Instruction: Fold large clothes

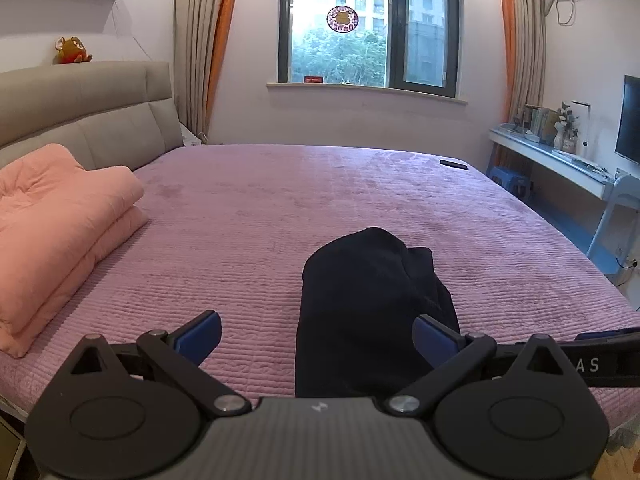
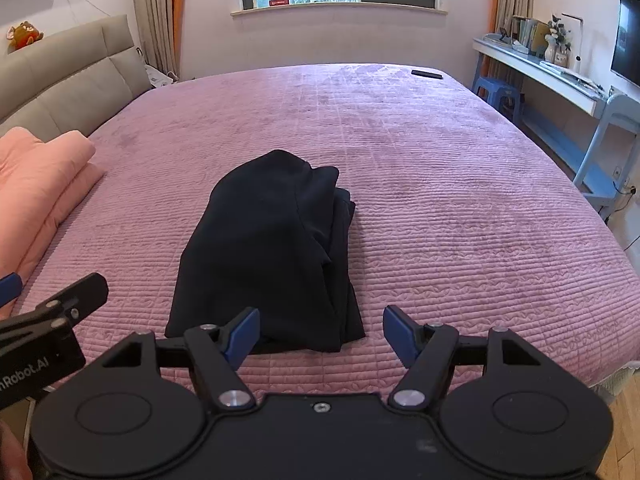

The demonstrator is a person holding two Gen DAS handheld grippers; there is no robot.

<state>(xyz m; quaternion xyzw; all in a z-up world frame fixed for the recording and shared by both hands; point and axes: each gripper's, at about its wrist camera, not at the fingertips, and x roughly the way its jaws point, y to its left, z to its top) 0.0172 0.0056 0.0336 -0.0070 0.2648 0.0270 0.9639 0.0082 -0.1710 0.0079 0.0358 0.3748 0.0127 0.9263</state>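
A dark navy garment [image 1: 368, 312] [image 2: 272, 248] lies folded into a long bundle on the pink bedspread [image 1: 280, 220] [image 2: 440, 200], near the bed's front edge. My left gripper [image 1: 318, 334] stands open over the near end of the garment, its blue pads [image 1: 200, 334] wide apart and gripping nothing. My right gripper [image 2: 320, 336] is open too, above the garment's near end, with its blue pads [image 2: 400, 334] clear of the cloth. The left gripper's body shows at the left edge of the right wrist view.
A folded peach quilt [image 1: 52, 240] [image 2: 36, 184] lies at the left by the grey headboard [image 1: 80, 112]. A dark remote [image 1: 454, 164] [image 2: 427, 74] rests at the bed's far right. A desk [image 2: 560, 76], blue stool [image 2: 500, 96] and chair [image 2: 608, 140] stand to the right.
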